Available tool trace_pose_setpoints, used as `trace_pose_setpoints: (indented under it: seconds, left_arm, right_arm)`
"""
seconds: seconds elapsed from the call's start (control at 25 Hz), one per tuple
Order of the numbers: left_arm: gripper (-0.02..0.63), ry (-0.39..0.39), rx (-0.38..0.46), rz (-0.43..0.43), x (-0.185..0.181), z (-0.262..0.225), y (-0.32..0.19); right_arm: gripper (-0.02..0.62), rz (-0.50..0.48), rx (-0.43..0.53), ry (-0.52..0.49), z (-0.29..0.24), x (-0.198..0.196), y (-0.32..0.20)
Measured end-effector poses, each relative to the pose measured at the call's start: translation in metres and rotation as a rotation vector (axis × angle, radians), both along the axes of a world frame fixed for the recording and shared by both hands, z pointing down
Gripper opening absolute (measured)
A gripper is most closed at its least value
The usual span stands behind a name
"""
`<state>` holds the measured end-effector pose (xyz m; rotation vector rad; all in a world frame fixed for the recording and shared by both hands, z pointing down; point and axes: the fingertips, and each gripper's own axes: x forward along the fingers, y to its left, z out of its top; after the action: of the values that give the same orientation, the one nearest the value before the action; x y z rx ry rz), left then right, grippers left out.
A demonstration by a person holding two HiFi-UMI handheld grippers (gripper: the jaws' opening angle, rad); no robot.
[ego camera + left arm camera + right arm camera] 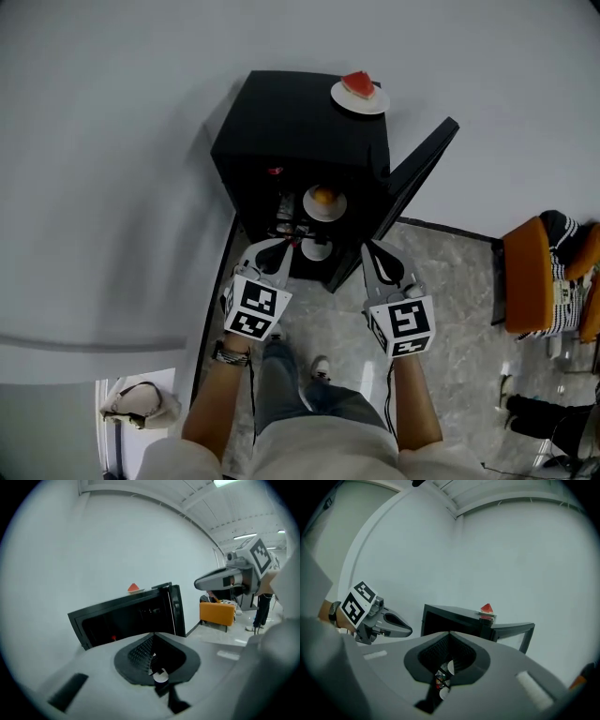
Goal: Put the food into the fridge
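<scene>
Just ahead of the left tongs (291,244) and right tongs (367,249), both clenched shut, the fridge (281,131) is seen open; a watermelon slice (359,83) is perched on top, beyond them.

The head view looks steeply down from high above the open fridge (281,127). Both gripper views sit lower, facing its open front. All three share the fridge. The left gripper view catches the right gripper (199,582), and the right gripper view catches the left gripper (408,631).
</scene>
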<state>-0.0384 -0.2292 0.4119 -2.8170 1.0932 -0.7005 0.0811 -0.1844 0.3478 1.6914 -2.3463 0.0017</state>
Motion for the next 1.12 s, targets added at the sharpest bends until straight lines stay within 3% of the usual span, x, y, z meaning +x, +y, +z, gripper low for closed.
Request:
trace_pose_setpoints:
  seconds: [0.56,1.12]
  left_arm:
    - [0.005,0.071,0.134,-0.013,-0.013,-0.103,0.048]
    - [0.005,0.158,0.161,-0.061,-0.016,-0.135,0.066]
  right_arm:
    - [0.005,-0.069,0.067,-0.002,-0.067,-0.012,0.027]
    - [0.005,-0.131,0.086,-0.017,-0.086,-0.021,0.042]
